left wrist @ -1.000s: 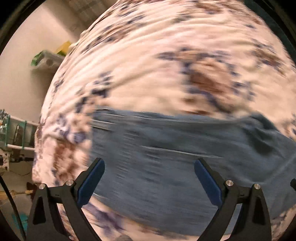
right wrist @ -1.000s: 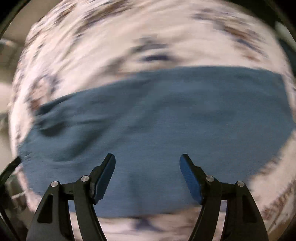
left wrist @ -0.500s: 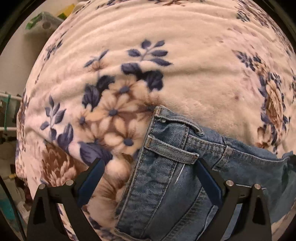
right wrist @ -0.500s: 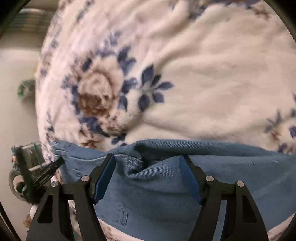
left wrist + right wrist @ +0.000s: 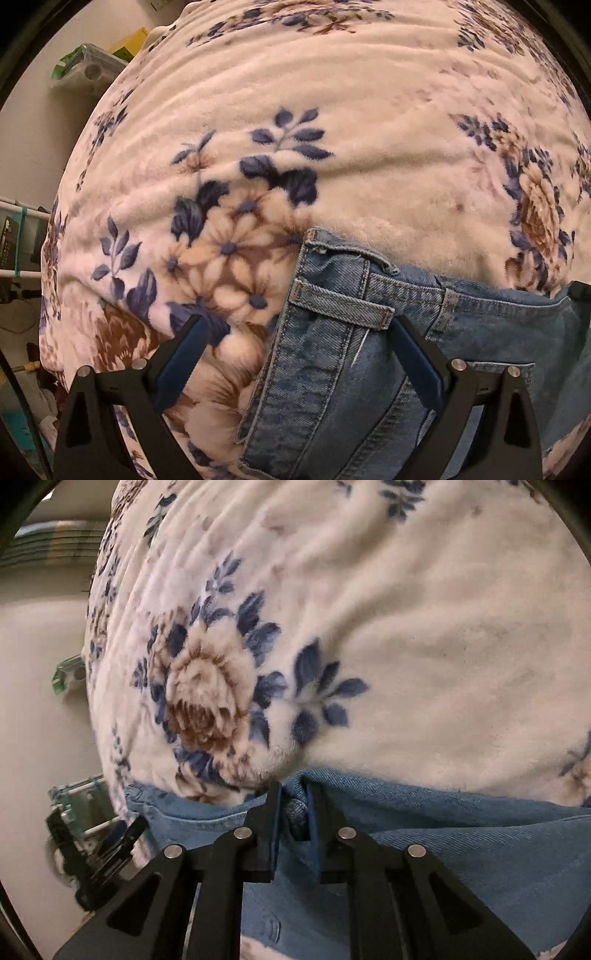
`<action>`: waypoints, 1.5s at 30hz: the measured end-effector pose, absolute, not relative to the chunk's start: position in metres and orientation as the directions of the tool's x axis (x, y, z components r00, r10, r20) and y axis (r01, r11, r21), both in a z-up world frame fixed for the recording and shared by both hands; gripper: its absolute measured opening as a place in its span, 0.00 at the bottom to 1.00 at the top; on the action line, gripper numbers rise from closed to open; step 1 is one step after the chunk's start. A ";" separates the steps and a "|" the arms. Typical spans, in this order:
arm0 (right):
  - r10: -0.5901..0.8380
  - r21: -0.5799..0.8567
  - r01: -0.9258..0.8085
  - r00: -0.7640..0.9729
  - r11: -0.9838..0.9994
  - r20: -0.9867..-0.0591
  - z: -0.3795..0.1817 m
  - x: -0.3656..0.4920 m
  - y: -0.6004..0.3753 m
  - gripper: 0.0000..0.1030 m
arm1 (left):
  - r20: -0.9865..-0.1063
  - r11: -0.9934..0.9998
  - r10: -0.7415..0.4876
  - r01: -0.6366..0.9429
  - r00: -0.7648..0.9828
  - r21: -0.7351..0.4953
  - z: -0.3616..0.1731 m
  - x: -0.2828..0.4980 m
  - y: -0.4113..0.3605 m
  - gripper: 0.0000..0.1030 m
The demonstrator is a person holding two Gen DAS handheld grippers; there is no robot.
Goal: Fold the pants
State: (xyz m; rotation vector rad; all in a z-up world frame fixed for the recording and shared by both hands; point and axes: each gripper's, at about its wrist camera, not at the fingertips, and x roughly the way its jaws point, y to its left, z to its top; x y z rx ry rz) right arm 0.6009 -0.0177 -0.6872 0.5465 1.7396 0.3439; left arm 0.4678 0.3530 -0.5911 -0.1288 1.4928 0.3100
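Note:
Blue denim pants (image 5: 351,354) lie on a floral fleece blanket (image 5: 332,129). In the left wrist view the waistband corner with a belt loop (image 5: 340,302) sits between the fingers of my left gripper (image 5: 295,343), which is open, low over the cloth. In the right wrist view the pants (image 5: 461,849) stretch across the lower frame. My right gripper (image 5: 293,812) is shut on a bunched fold of the denim at its far edge. The left gripper shows in the right wrist view (image 5: 103,853) at the lower left.
The blanket (image 5: 406,627) covers the whole bed. Beyond its left edge are a clear plastic box (image 5: 88,66) by a beige wall and a white rack (image 5: 18,240). The bed's edge runs down the left side of both views.
My right gripper has closed from open onto the denim's far edge. The left gripper has settled over the waistband corner and stays open. The fast motion blur has stopped.

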 end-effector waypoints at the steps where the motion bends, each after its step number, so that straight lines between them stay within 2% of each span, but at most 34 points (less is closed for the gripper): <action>1: 0.539 0.512 0.180 -0.173 0.840 -0.824 -0.685 0.602 -0.022 0.27 | -0.991 0.954 0.121 -0.283 0.048 0.103 -0.590 0.466 0.353 0.96; 2: 0.556 0.531 0.175 -0.168 0.829 -0.814 -0.678 0.604 -0.030 0.36 | -0.991 0.953 0.124 -0.283 0.049 0.106 -0.587 0.464 0.354 0.96; 4: 0.561 0.543 0.143 -0.163 0.827 -0.812 -0.673 0.608 -0.034 0.44 | -0.986 0.947 0.164 -0.288 0.044 0.144 -0.578 0.459 0.349 0.96; 9: 0.482 0.521 -0.060 -0.304 0.851 -0.822 -0.690 0.619 -0.003 0.44 | -0.967 0.942 0.220 -0.285 0.132 0.176 -0.543 0.460 0.302 0.95; 11: 0.485 0.564 -0.120 -0.386 0.817 -0.785 -0.695 0.613 0.012 0.44 | -0.960 0.947 0.221 -0.274 0.169 0.170 -0.538 0.466 0.278 0.95; 16: 0.461 0.606 -0.187 -0.491 0.774 -0.740 -0.702 0.591 0.017 0.44 | -0.974 0.972 0.166 -0.192 0.155 0.135 -0.562 0.490 0.223 0.95; 18: 0.479 0.607 -0.150 -0.481 0.780 -0.734 -0.715 0.593 0.010 0.44 | -0.978 0.977 0.160 -0.164 0.130 0.138 -0.575 0.494 0.213 0.95; 22: 0.637 0.738 -0.041 -0.476 0.673 -0.607 -0.732 0.597 0.010 0.48 | -0.976 0.973 0.194 -0.147 0.096 0.179 -0.598 0.495 0.206 0.96; 26: 0.803 0.851 0.105 -0.408 0.515 -0.435 -0.734 0.596 -0.025 0.46 | -0.980 0.971 0.177 -0.179 0.090 0.159 -0.605 0.493 0.215 0.98; 27: 0.812 0.850 0.130 -0.398 0.511 -0.427 -0.739 0.594 -0.033 0.46 | -0.980 0.971 0.177 -0.180 0.089 0.159 -0.606 0.493 0.215 0.98; 30: 0.758 0.796 0.106 -0.403 0.596 -0.514 -0.751 0.593 -0.028 0.45 | -0.977 0.969 0.196 -0.172 0.083 0.180 -0.610 0.497 0.211 0.98; 33: 0.685 0.742 0.037 -0.415 0.670 -0.598 -0.749 0.593 -0.012 0.49 | -0.976 0.967 0.202 -0.176 0.078 0.186 -0.610 0.499 0.209 0.98; 34: 0.669 0.725 0.029 -0.412 0.689 -0.619 -0.747 0.593 -0.011 0.45 | -0.977 0.966 0.201 -0.178 0.075 0.185 -0.611 0.500 0.208 0.98; 35: 0.649 0.704 0.019 -0.406 0.710 -0.644 -0.744 0.591 -0.013 0.25 | -0.977 0.966 0.201 -0.178 0.074 0.185 -0.611 0.500 0.207 0.98; 36: 0.613 0.662 0.012 -0.392 0.749 -0.686 -0.740 0.592 -0.020 0.16 | -0.977 0.968 0.199 -0.173 0.076 0.184 -0.612 0.501 0.206 0.98; 38: 0.663 0.680 0.090 -0.347 0.727 -0.663 -0.731 0.595 -0.039 0.09 | -0.977 0.970 0.198 -0.161 0.085 0.183 -0.615 0.502 0.208 0.98; 41: 0.696 0.679 0.157 -0.230 0.717 -0.681 -0.710 0.608 -0.090 0.03 | -0.977 0.971 0.194 -0.160 0.089 0.178 -0.614 0.498 0.212 0.98; 43: 0.681 0.663 0.156 -0.176 0.732 -0.711 -0.701 0.620 -0.114 0.03 | -0.978 0.970 0.190 -0.172 0.085 0.173 -0.611 0.495 0.216 0.98; 45: 0.665 0.653 0.136 -0.215 0.745 -0.715 -0.703 0.623 -0.123 0.03 | -0.979 0.968 0.189 -0.185 0.080 0.171 -0.610 0.494 0.217 0.98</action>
